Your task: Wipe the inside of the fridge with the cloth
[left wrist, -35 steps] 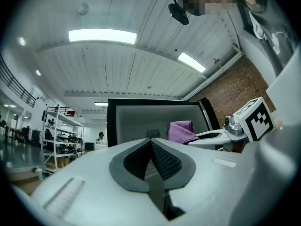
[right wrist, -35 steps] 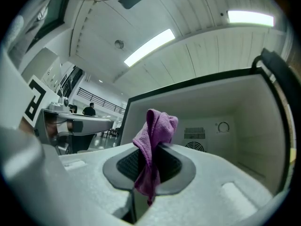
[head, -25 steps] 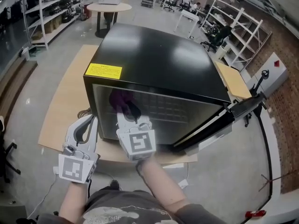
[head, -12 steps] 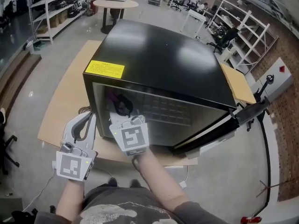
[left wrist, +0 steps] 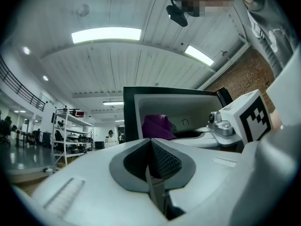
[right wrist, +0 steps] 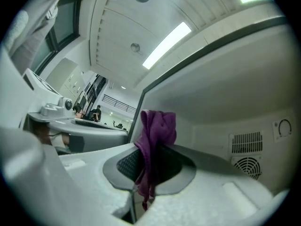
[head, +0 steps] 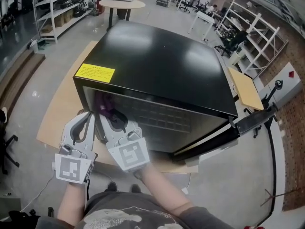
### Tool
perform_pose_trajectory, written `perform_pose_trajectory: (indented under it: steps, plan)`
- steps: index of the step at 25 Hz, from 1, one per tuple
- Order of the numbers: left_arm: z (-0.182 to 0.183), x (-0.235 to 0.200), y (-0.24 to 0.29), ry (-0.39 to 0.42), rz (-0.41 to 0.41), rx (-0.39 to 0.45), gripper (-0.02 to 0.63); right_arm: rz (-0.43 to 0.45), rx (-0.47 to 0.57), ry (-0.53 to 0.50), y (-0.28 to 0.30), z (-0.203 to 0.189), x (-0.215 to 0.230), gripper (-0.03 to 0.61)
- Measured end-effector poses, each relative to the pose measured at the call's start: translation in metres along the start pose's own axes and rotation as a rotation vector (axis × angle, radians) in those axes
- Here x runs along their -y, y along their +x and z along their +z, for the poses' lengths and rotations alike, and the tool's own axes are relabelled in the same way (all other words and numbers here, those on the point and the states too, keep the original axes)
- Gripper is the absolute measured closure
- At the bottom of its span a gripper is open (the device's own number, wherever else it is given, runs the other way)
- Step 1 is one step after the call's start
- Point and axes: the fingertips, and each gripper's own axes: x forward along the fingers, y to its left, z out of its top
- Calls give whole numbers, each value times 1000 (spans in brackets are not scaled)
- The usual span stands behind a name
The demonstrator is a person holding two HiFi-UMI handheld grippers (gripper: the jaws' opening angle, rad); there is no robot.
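Observation:
A black mini fridge (head: 162,66) stands on a wooden table, its door (head: 248,119) swung open to the right. My right gripper (head: 108,109) reaches into the left side of the opening, shut on a purple cloth (head: 103,102). In the right gripper view the purple cloth (right wrist: 155,135) hangs pinched between the jaws, close to the fridge's white inner wall (right wrist: 225,102). My left gripper (head: 85,123) hovers just outside the fridge's front left corner, shut and holding nothing. The left gripper view shows the purple cloth (left wrist: 157,126) inside the white cavity ahead.
A vent grille (right wrist: 247,166) sits on the fridge's back wall. The wooden table (head: 62,104) extends to the left. A small wooden board (head: 245,87) lies right of the fridge. Shelving racks (head: 57,8) and a round table (head: 121,4) stand farther back.
My right gripper has carried the cloth leftward inside the fridge, from nearer the middle to the left side of the opening. The left gripper stays about where it was.

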Motion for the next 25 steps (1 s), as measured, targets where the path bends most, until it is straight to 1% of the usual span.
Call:
perform_pose_trajectory:
  steps: [3, 5, 7, 10, 13, 15, 17, 21, 25]
  plan:
    - [3, 2, 3, 7, 8, 16, 595, 37, 16, -21, -8, 4, -7, 538]
    - [4, 4, 4, 12, 15, 19, 595, 4, 29, -26, -12, 5, -1, 538]
    - [3, 6, 5, 18, 21, 18, 595, -40, 11, 12, -12, -1, 11, 538]
    - [2, 10, 5, 23, 22, 15, 595, -41, -114, 94, -6, -22, 18, 538]
    - [-2, 14, 7, 8, 26, -4, 595, -50, -216, 132, -3, -45, 22, 538]
    - [-2, 17, 9, -6, 30, -24, 595, -90, -259, 132, -7, -51, 32, 538]
    - [-1, 21, 10, -5, 18, -23, 595, -137, -302, 134, -13, -54, 44, 537]
    - [-3, 31, 13, 1, -17, -20, 595, -243, -375, 129, -39, -63, 74, 537]
    - [-2, 47, 23, -8, -71, -6, 595, -360, -440, 131, -75, -73, 109, 537]
